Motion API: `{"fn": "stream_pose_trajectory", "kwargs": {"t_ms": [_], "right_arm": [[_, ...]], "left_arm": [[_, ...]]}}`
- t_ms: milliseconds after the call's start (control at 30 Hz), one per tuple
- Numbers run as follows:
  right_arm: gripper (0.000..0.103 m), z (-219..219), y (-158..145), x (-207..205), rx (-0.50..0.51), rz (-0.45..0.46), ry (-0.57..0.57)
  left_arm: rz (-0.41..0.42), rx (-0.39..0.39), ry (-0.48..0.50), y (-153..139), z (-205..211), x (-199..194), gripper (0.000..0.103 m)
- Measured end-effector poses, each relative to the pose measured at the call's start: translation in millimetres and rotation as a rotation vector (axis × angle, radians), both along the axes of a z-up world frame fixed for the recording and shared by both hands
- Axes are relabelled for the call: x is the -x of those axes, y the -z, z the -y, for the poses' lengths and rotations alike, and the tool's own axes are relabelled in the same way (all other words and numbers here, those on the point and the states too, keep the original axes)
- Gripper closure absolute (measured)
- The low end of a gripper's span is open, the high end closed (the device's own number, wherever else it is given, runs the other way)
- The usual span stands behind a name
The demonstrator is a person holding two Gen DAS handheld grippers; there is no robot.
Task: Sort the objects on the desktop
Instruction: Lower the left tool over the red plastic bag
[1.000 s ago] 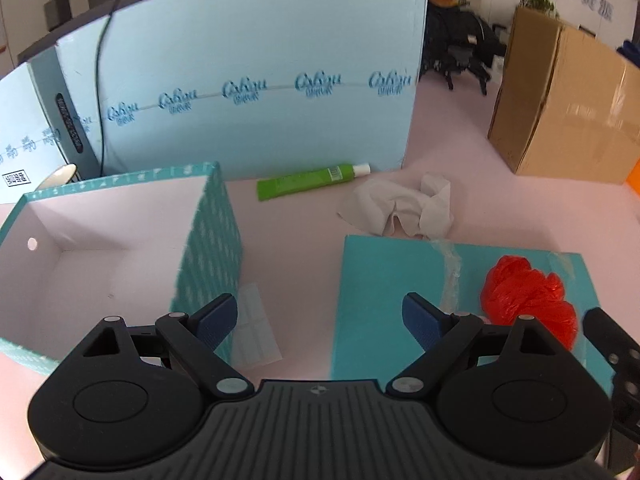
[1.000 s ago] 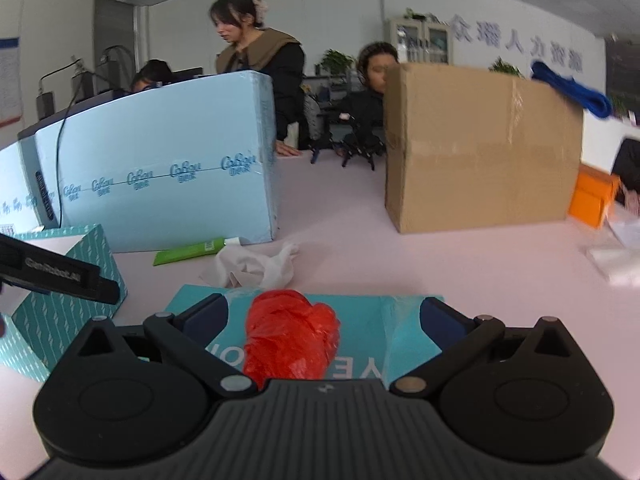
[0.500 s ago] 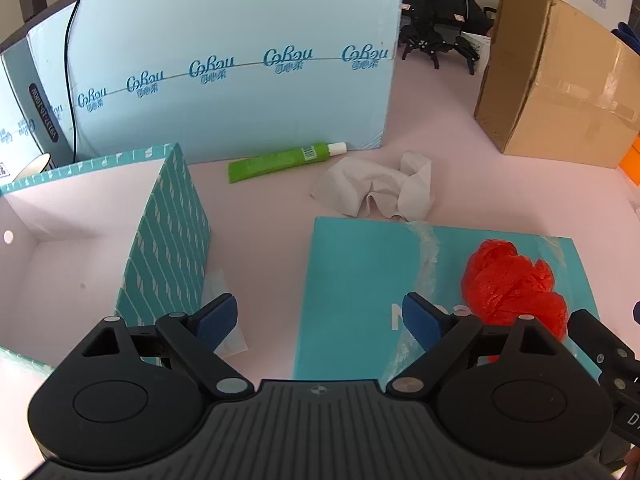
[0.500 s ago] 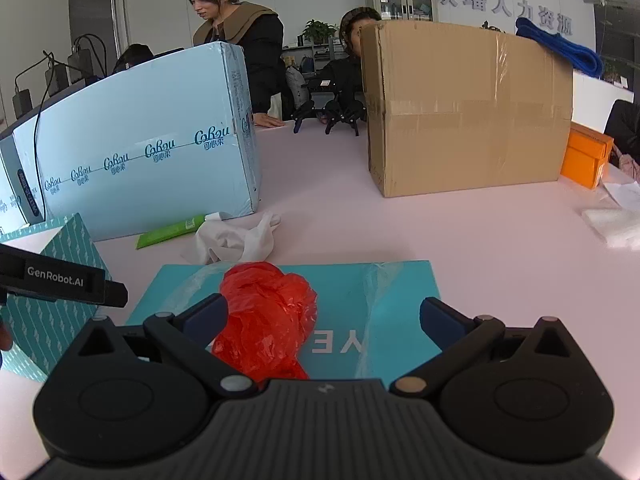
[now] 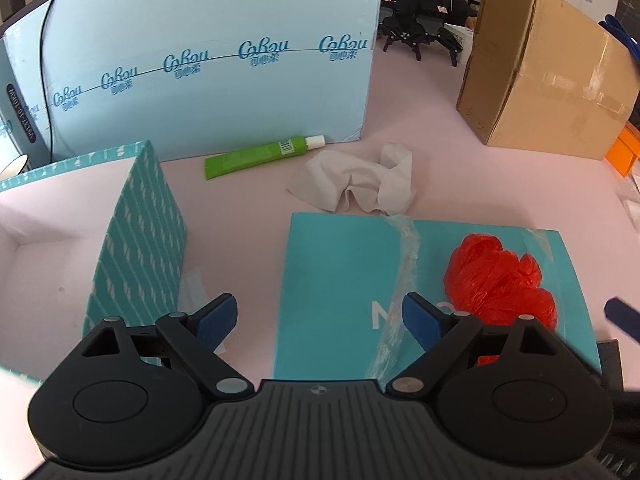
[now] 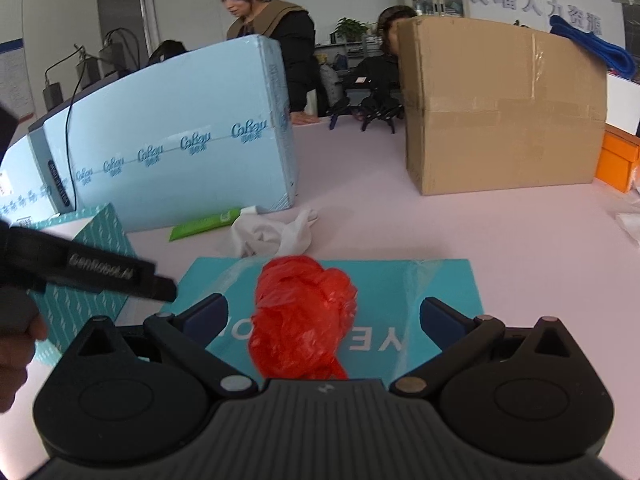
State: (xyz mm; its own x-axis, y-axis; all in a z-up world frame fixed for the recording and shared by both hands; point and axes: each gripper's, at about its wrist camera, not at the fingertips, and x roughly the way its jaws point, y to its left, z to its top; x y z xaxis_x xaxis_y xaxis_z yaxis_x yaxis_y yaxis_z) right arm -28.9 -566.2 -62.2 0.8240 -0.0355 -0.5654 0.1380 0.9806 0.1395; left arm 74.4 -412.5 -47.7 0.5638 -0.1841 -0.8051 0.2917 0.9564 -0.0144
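A crumpled red plastic bag (image 5: 500,280) (image 6: 304,312) lies on a flat teal sheet (image 5: 340,276) (image 6: 432,284). My right gripper (image 6: 322,320) stands open with the red bag between its blue fingers, pads apart from it. My left gripper (image 5: 320,318) is open above the teal sheet's left part, nothing between its fingers. An open teal box (image 5: 136,232) (image 6: 88,232) with a white inside stands to the left. A green tube (image 5: 260,154) (image 6: 204,222) and a crumpled white tissue (image 5: 360,182) (image 6: 276,232) lie behind the sheet.
A long light-blue carton (image 5: 208,64) (image 6: 180,140) stands along the back left and a brown cardboard box (image 5: 548,72) (image 6: 500,104) at the back right. An orange box (image 6: 618,160) sits far right. People stand and sit behind the pink table (image 5: 460,152).
Both views have tipped downward and drawn a little nearer to the teal sheet. The red bag now sits further in between the right gripper's fingers. Both grippers stay open.
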Motion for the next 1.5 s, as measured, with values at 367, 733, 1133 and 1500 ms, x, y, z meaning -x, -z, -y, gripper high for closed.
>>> {"fn": "stream_pose_trajectory", "kwargs": {"t_ms": [367,733,1133,1500], "right_arm": [[0.0,4,4,3,-0.006,-0.002,0.015],[0.0,3,5,-2,0.024,-0.004,0.002],[0.0,2,10,-2,-0.003,-0.028,0.005],[0.0,7,-10,-2,-0.023,0.013,0.005]], "left_arm": [[-0.016,0.004,0.042,4,20,-9,0.015],[-0.04,0.018,0.049,7,30,-12,0.015],[-0.025,-0.028,0.085,3,35,-10,0.015],[0.155,0.016,0.16,-81,46,-26,0.015]]}}
